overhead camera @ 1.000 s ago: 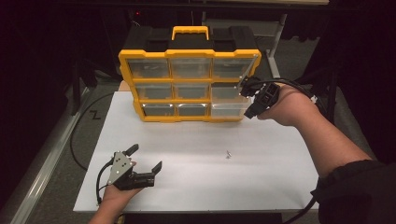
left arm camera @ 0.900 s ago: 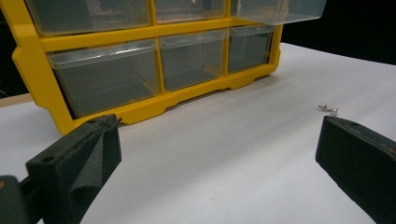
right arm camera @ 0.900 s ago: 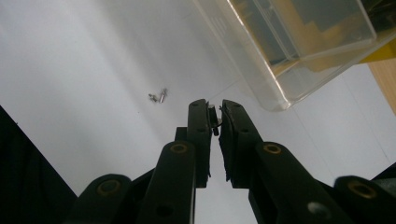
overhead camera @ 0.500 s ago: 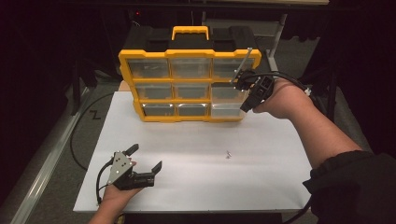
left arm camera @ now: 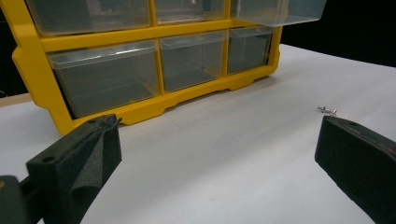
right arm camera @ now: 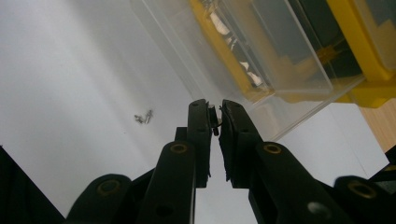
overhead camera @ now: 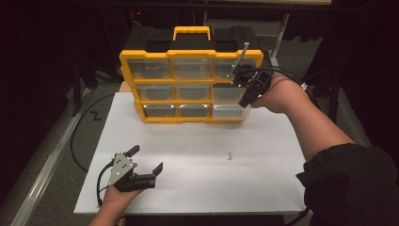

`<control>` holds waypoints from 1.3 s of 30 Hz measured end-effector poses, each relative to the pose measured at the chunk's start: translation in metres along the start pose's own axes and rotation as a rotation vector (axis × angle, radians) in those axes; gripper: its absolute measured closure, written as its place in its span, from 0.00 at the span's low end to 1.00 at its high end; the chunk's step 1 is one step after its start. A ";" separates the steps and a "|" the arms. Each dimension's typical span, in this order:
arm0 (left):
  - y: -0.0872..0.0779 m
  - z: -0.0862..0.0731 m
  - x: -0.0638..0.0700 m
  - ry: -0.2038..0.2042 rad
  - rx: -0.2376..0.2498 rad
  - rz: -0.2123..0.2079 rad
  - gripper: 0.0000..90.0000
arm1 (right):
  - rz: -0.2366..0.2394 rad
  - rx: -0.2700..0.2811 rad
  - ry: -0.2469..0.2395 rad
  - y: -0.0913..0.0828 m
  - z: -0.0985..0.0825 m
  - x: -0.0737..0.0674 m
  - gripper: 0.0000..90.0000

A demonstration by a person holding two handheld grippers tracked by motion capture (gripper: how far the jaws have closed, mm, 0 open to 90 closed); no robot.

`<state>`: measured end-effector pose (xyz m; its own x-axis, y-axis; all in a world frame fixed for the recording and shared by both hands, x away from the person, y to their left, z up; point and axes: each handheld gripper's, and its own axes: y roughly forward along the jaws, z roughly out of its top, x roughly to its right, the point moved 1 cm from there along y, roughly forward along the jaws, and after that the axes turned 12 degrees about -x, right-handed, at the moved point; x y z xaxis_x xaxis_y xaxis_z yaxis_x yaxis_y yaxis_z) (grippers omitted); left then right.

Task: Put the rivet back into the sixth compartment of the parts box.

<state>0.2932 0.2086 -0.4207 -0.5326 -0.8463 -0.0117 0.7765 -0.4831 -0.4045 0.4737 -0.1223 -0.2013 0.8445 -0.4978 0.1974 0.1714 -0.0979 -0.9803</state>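
High view: your right gripper (overhead camera: 248, 89) is up at the right edge of the yellow organizer (overhead camera: 190, 85), beside its middle right drawer (overhead camera: 227, 93), which stands pulled out from the frame. The lower right drawer (overhead camera: 229, 111) also juts forward a little. The organizer stands at the far edge of the white sheet (overhead camera: 197, 160) that covers the table.

Right gripper view: your jaws are nearly closed, pinching a small metal screw (right arm camera: 215, 122) at the very tips. A clear drawer (right arm camera: 275, 56) lies just past the jaw tips, with small metal parts visible through its wall. Down on the sheet, a second screw (right arm camera: 144, 117) lies by itself.

High view again: that loose screw (overhead camera: 230, 155) sits on the sheet well in front of the organizer, right of centre, apart from both grippers. Your left gripper (overhead camera: 145, 160) rests low on the sheet at the near left, in your hand, jaws spread wide with nothing between them.

Left gripper view: both pads stand far apart at the picture's edges; the loose screw (left arm camera: 327, 110) lies just beyond the right pad, and the organizer's bottom row of drawers (left arm camera: 159, 70) faces you.
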 end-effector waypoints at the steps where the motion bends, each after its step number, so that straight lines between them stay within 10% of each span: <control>1: 0.000 0.000 0.000 0.002 -0.001 0.000 0.01 | -0.004 -0.001 0.001 0.000 0.001 0.000 0.94; 30: 0.000 0.000 0.000 -0.002 0.002 -0.003 0.02 | -0.018 -0.012 0.023 0.009 0.024 0.013 0.94; 39: -0.001 0.000 -0.001 -0.002 0.003 0.000 0.02 | -0.014 0.017 0.047 0.003 0.018 0.011 0.75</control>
<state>0.2933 0.2101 -0.4204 -0.5322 -0.8466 -0.0099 0.7774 -0.4840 -0.4017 0.4929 -0.1127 -0.2015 0.8173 -0.5363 0.2107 0.1923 -0.0908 -0.9771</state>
